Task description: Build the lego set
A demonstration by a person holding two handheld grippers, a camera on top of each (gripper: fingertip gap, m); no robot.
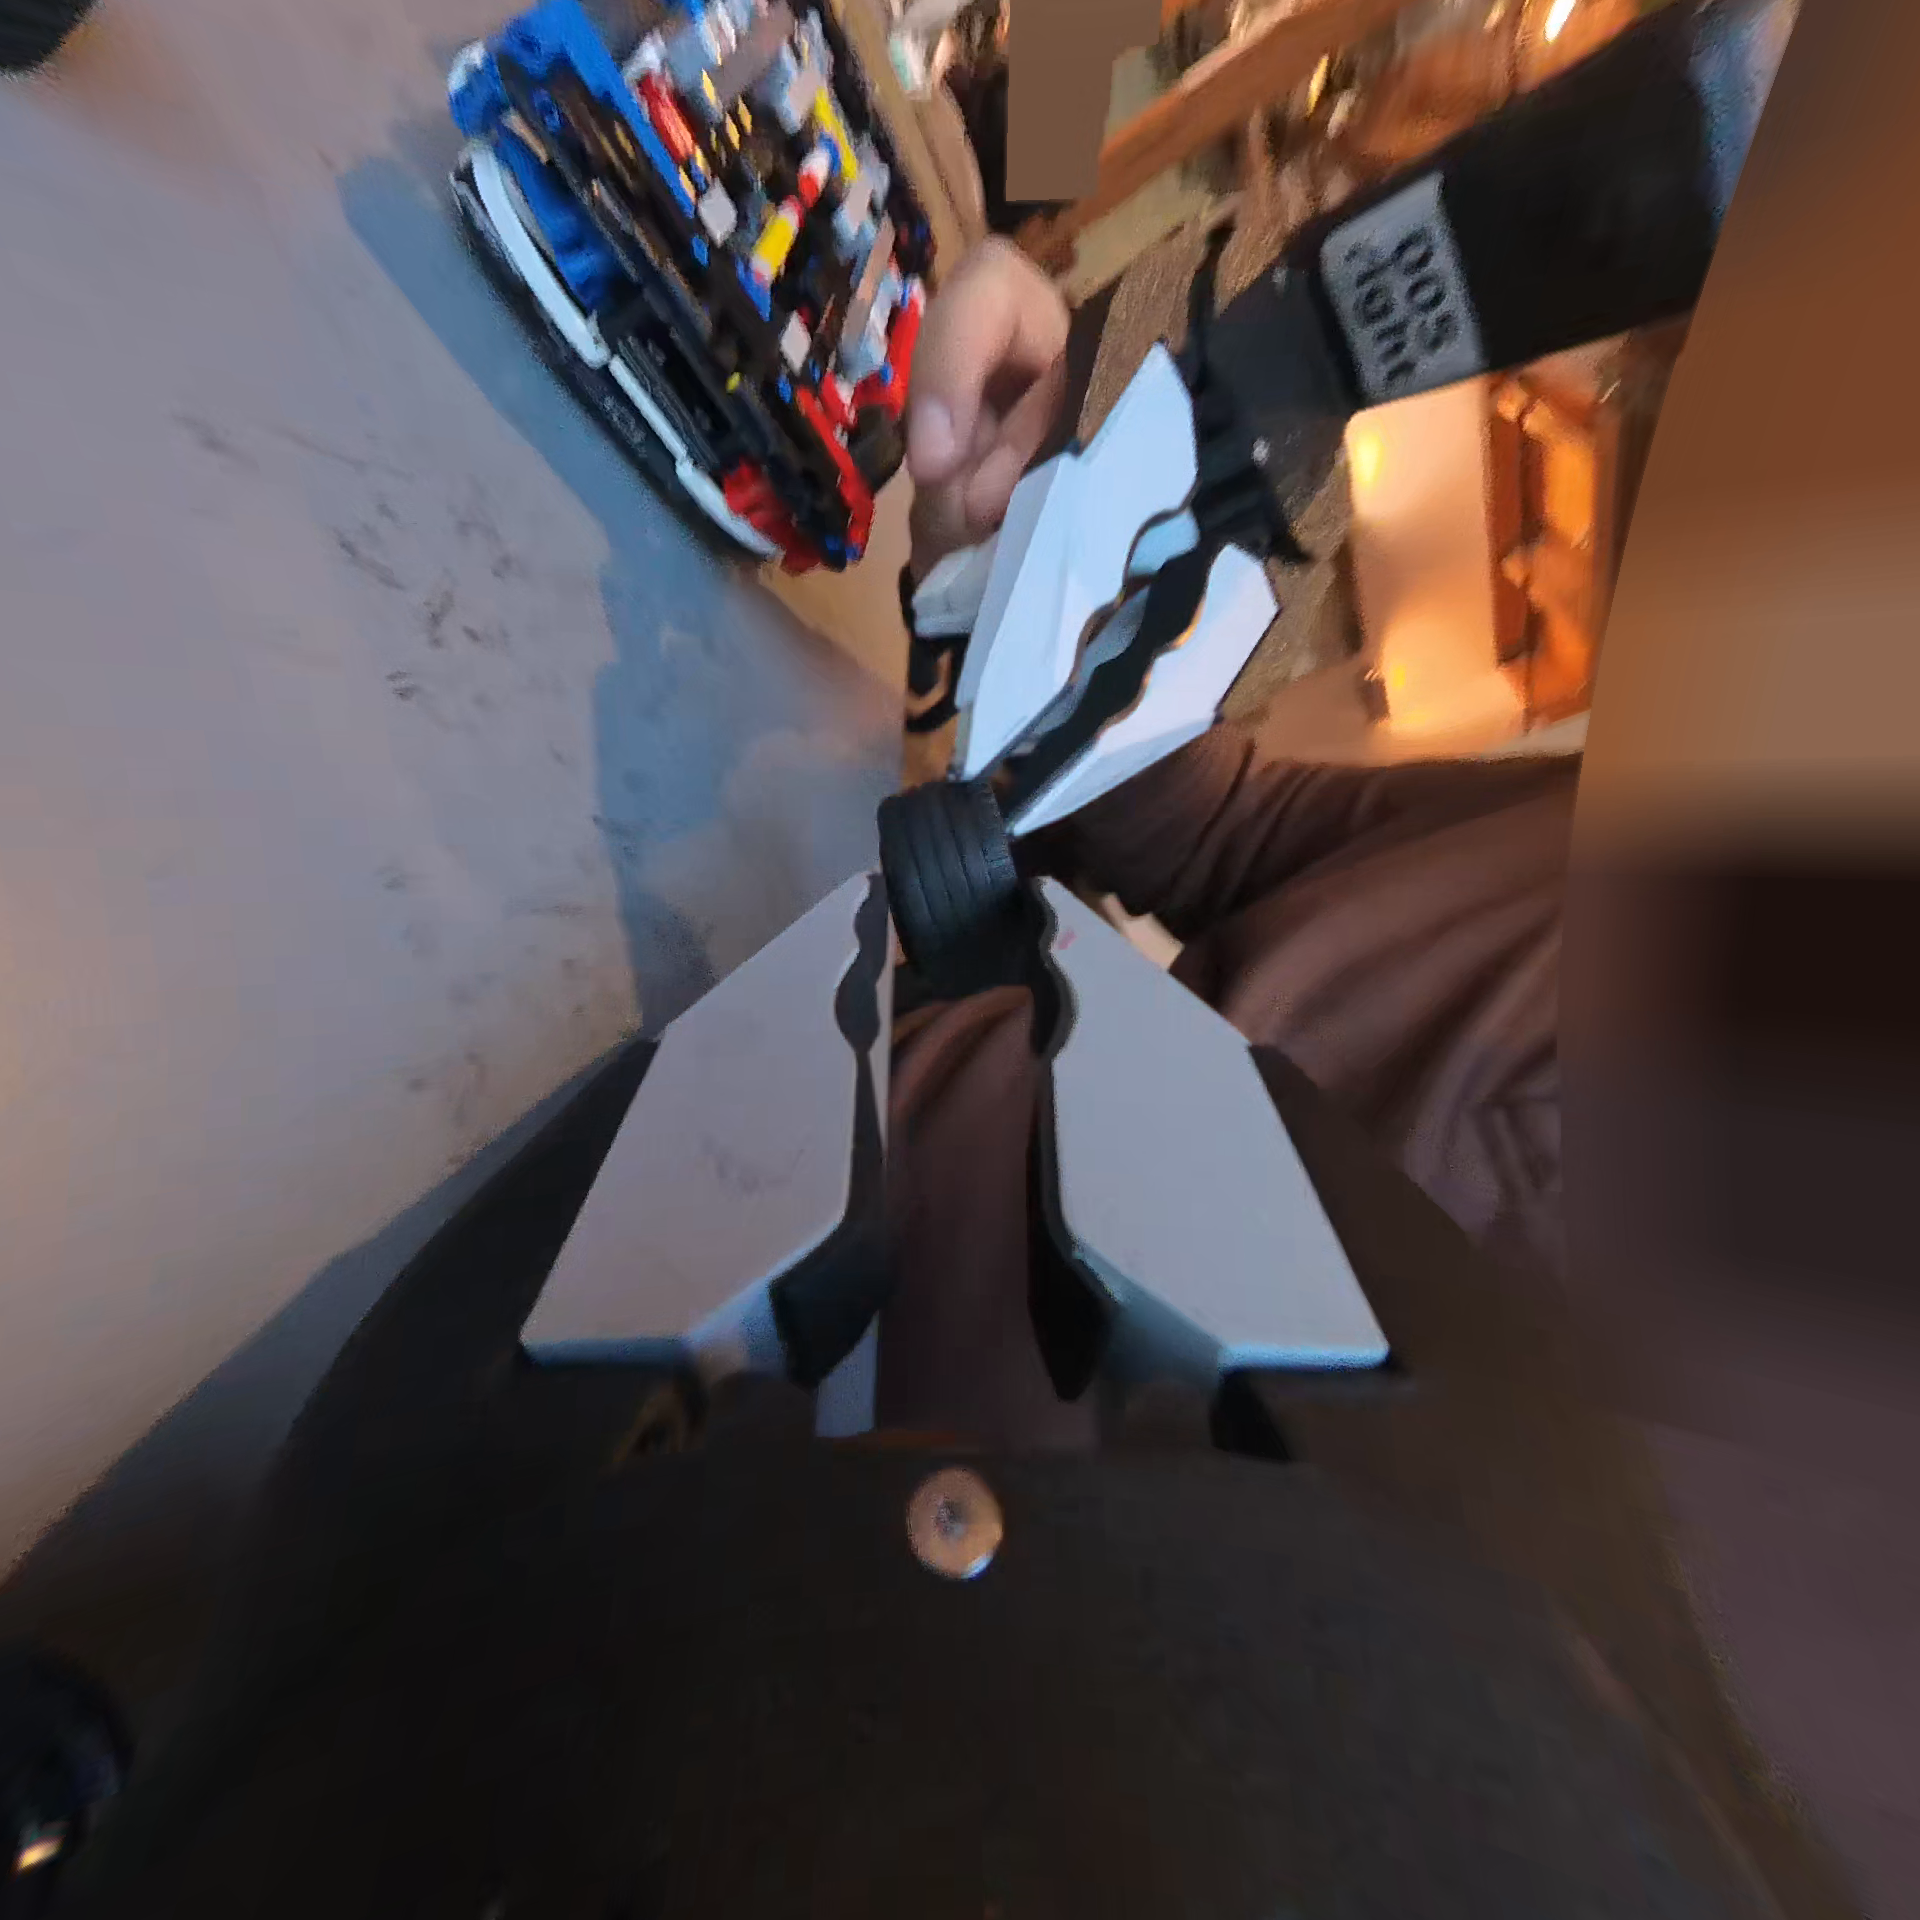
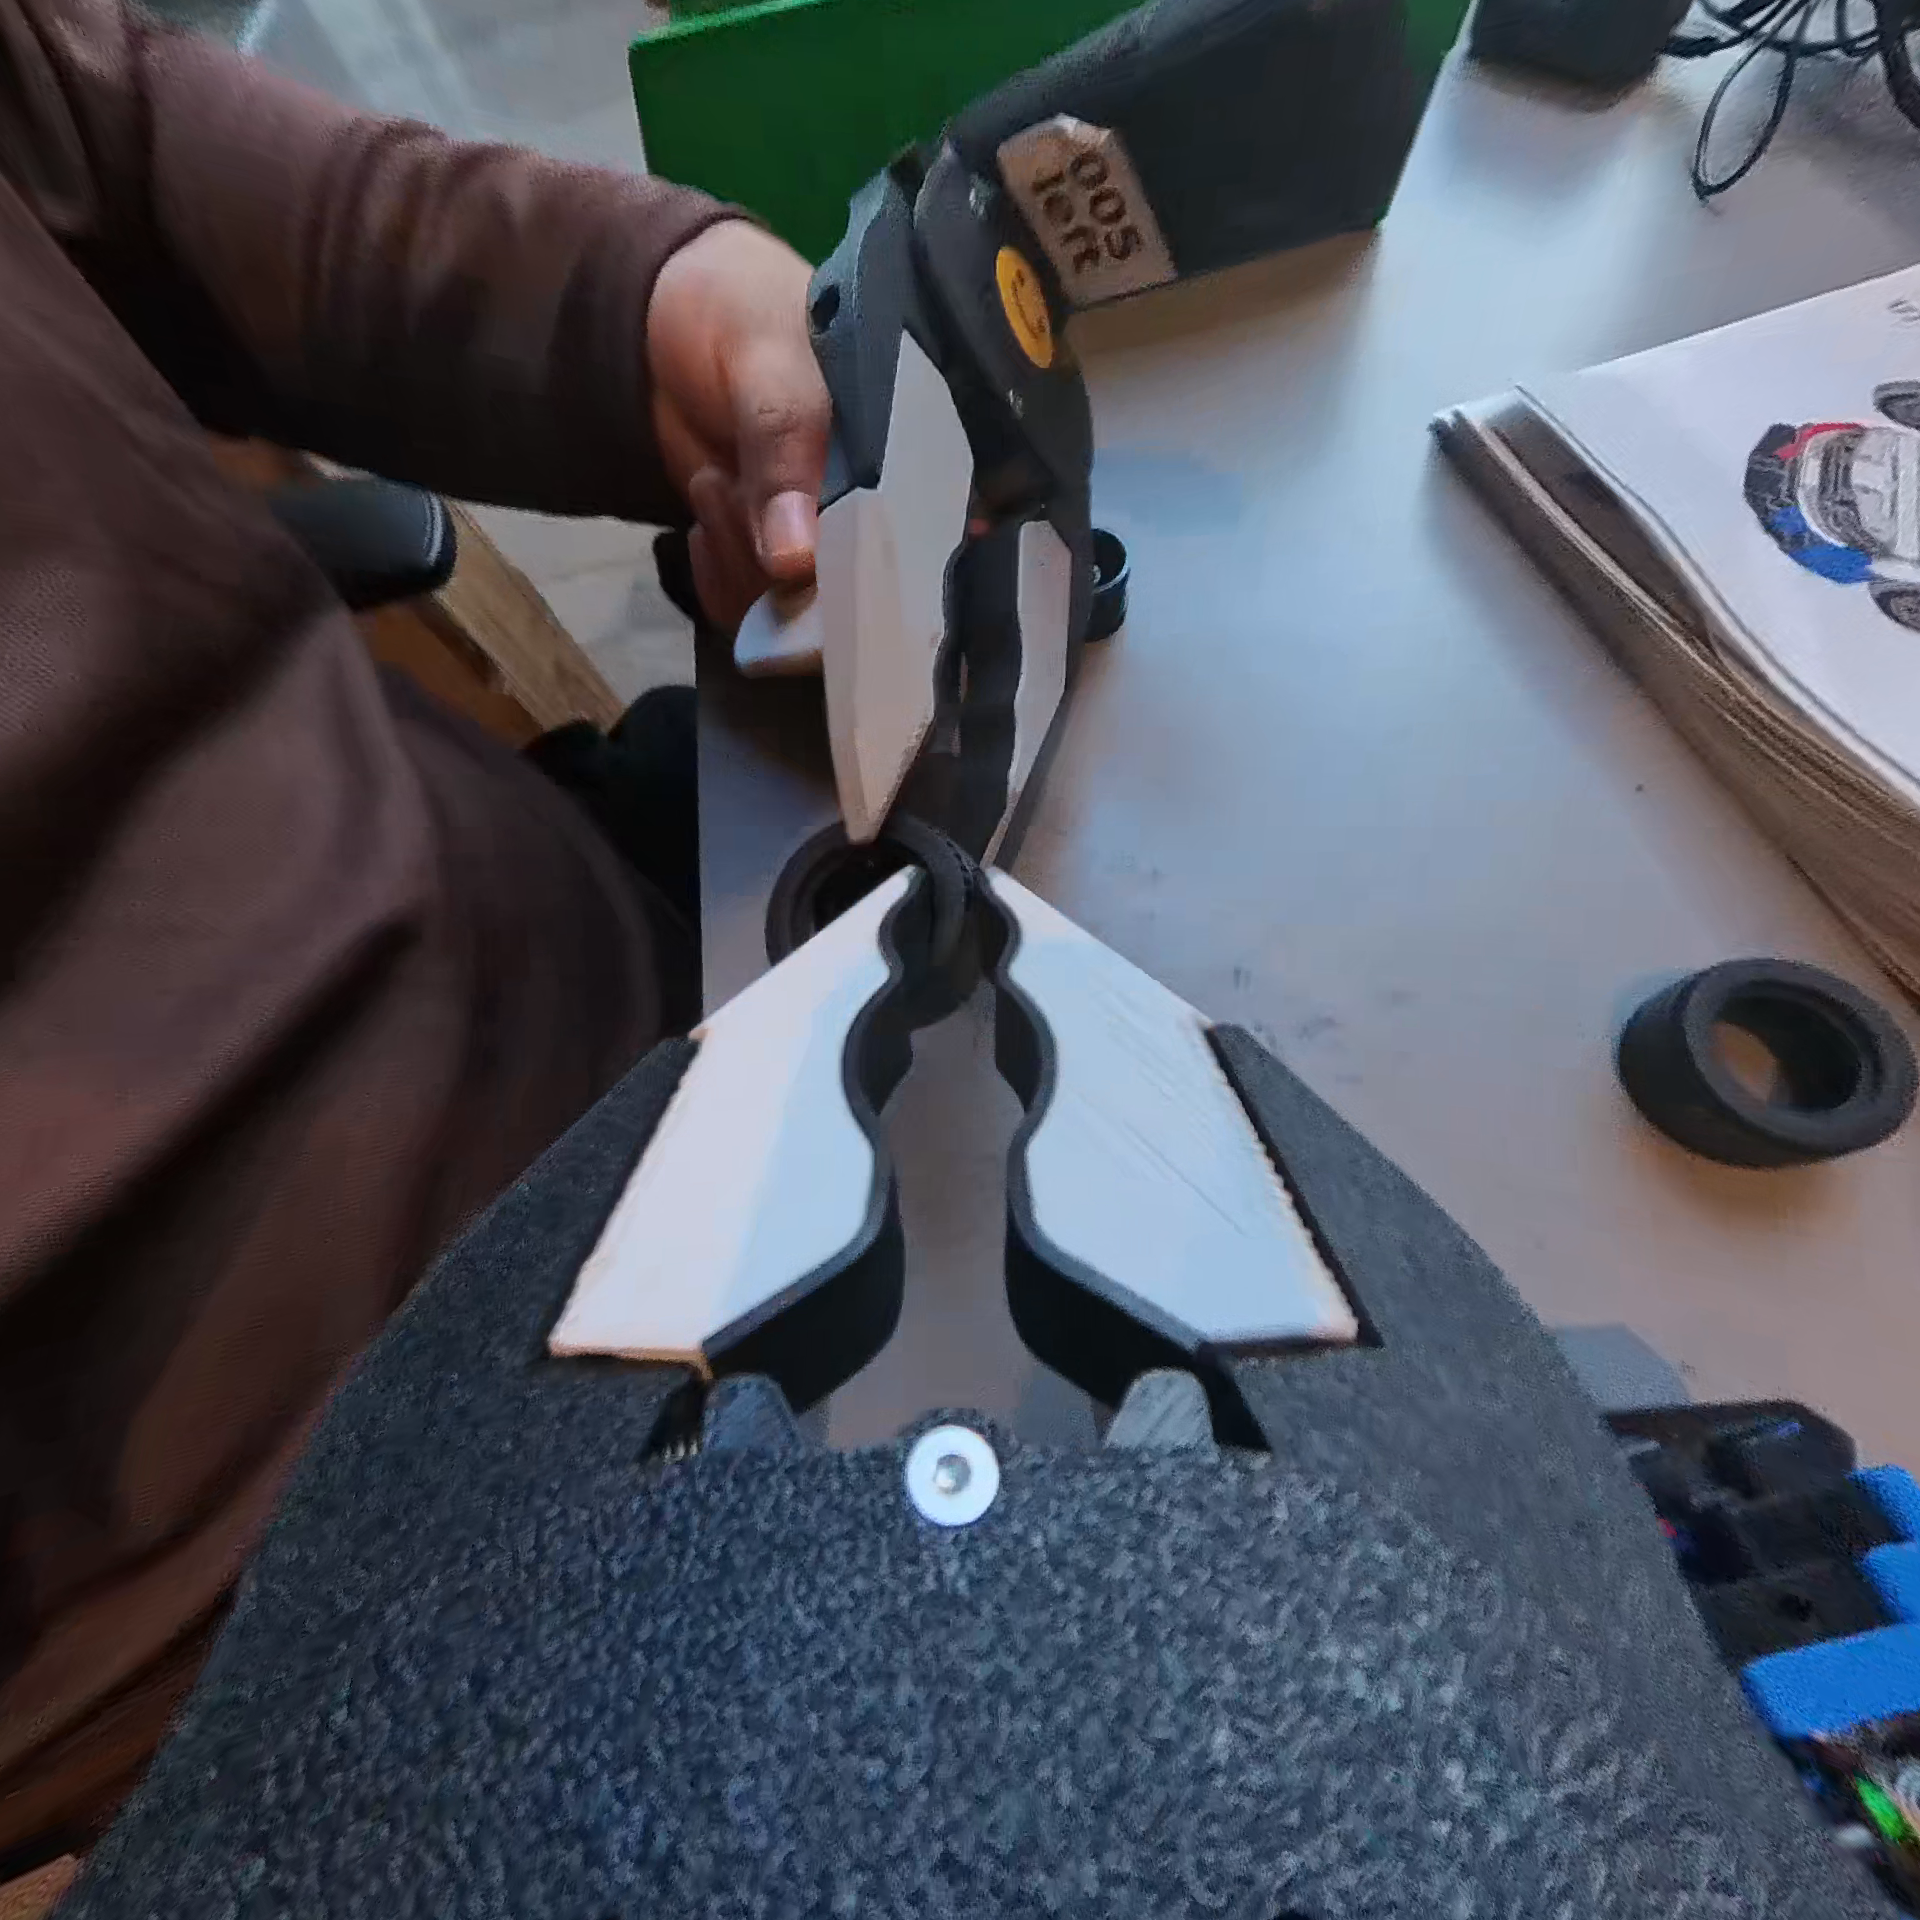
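A black rubber tyre [image 1: 943,868] hangs in the air between both grippers, over the table's near edge. My left gripper [image 1: 961,899] is shut on its tread. My right gripper [image 1: 992,795] comes in from the upper right and pinches the tyre's rim. In the right wrist view my right gripper [image 2: 951,883] is shut on the tyre [image 2: 802,902], and the left gripper [image 2: 935,842] clamps it from above. The part-built blue, red and white lego car [image 1: 686,260] lies on the table behind. Whether a wheel hub sits inside the tyre is hidden.
A loose black tyre [image 2: 1766,1070] lies on the grey table [image 2: 1351,779], and a smaller black wheel [image 2: 1107,592] sits behind the left gripper. An open instruction booklet [image 2: 1714,582] lies at right, a green box [image 2: 831,114] at the back. A person's hands and brown sleeves are at left. Less than 4 cm separates the two grippers' tips.
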